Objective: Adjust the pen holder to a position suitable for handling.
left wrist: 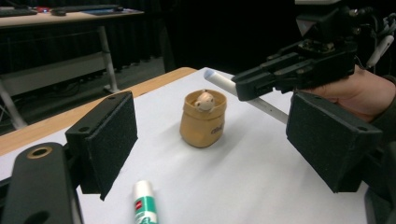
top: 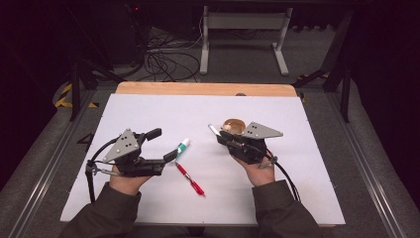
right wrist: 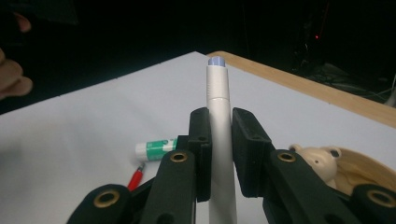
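White pen [right wrist: 218,135] sat pinched lengthwise in the right gripper [top: 229,138], tip pointing away above the tan bear pouch [left wrist: 203,119]; left gripper [left wrist: 212,140] stood spread nearby.

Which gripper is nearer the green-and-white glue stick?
Left. The left gripper has its jaw tip right beside the glue stick; the right gripper, clamping a white pen, sits farther off.

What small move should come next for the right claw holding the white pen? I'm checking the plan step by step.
Probably tip the white pen upright over the tan bear cup and lower it in. The right claw is shut on the pen, held above the table just beside the cup, whose mouth faces up. The left claw stands open near the glue stick.
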The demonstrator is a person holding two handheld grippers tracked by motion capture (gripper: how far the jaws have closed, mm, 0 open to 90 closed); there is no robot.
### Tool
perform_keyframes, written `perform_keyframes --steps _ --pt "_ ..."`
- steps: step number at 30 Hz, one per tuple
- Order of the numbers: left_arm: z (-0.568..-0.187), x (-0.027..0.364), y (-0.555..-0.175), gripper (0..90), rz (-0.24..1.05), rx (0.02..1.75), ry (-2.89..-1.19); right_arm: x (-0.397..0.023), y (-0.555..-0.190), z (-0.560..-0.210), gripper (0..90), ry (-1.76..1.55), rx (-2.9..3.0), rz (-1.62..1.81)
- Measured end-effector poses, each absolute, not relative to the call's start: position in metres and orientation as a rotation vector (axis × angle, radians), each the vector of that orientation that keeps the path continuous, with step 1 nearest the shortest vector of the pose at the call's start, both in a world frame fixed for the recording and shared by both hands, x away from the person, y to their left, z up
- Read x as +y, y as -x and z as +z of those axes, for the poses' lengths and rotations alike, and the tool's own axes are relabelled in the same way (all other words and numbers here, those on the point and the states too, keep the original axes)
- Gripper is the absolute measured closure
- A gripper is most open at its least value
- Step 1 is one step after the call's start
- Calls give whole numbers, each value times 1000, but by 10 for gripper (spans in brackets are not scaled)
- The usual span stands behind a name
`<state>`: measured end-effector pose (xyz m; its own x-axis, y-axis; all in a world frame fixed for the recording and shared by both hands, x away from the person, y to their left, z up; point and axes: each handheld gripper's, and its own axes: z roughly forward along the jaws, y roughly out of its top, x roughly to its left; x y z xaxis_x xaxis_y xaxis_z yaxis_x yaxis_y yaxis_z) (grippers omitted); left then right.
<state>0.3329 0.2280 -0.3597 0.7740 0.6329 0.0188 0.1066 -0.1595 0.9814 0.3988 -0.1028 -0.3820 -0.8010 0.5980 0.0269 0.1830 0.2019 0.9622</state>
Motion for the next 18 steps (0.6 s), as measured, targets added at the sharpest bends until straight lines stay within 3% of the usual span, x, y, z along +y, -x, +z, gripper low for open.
perform_keyframes --steps 18 --pt "-369 194 -328 190 474 554 -1689 -101 -379 -361 792 -581 2027 1793"
